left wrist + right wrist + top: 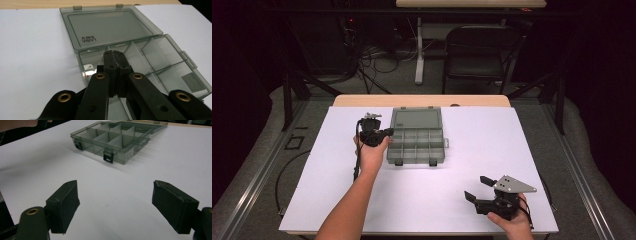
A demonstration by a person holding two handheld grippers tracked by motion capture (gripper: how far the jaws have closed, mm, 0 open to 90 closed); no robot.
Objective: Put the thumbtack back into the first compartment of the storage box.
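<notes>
A grey see-through compartment box [417, 142] lies in the middle of the white table, its lid [416, 119] folded flat toward the far side. Its dividers stand between bare compartments [162, 57], and two black latches [108, 157] face the near edge. My left gripper [388, 133] is at the box's left wall. In the left gripper view its jaws are pressed together with nothing between them, and their tips [114, 53] hang over the nearest compartment. My right gripper [478, 188] rests near the front right of the table, apart from the box. Its jaws [115, 200] stand wide open around bare table.
The white tabletop [492, 145] has free room on every side of the box. A wooden strip [422, 100] runs along its far edge. Behind the table stand a black chair [477, 50] and a white table leg [419, 50], with cables on the floor.
</notes>
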